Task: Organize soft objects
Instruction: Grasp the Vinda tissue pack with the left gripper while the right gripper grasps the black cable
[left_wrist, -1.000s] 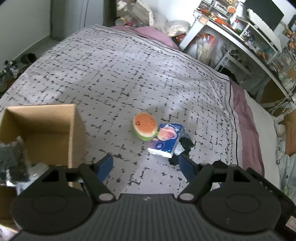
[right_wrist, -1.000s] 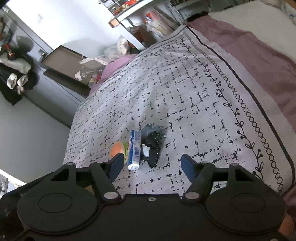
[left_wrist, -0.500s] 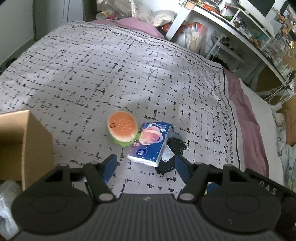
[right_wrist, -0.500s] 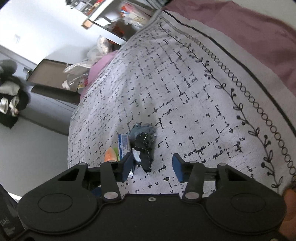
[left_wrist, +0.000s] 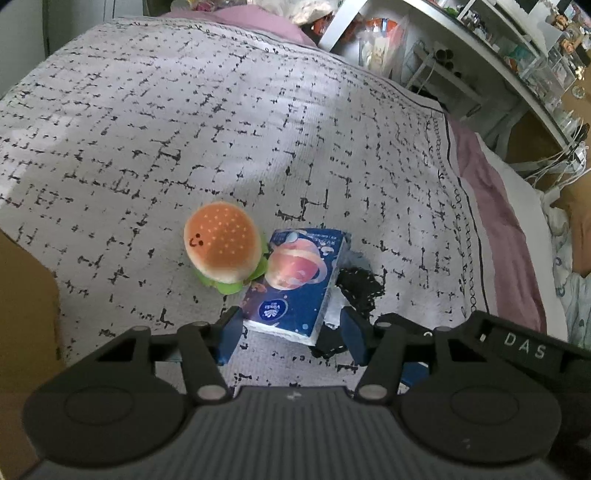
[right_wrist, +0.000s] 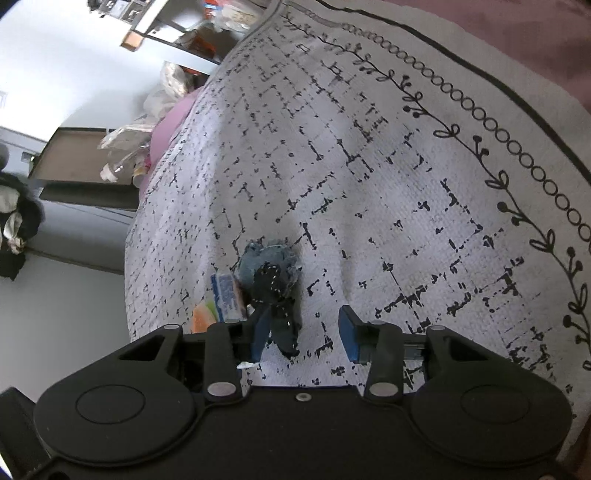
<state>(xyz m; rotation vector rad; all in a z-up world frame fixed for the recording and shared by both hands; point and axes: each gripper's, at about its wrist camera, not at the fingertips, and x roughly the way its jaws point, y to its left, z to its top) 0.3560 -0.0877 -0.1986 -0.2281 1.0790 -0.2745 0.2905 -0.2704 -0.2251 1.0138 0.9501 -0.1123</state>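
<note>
On the bedspread (left_wrist: 258, 110), both grippers' jaws are closing, still apart: left gripper (left_wrist: 288, 334) around the tissue pack (left_wrist: 295, 280), right gripper (right_wrist: 303, 334) by the dark cloth (right_wrist: 275, 291); the left may snag that cloth too.

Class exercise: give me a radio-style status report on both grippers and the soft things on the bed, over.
Left gripper closing around tissue pack, pads not yet pressing. Right gripper closing, black fabric piece by its left finger. Burger plush touches the pack.
</note>
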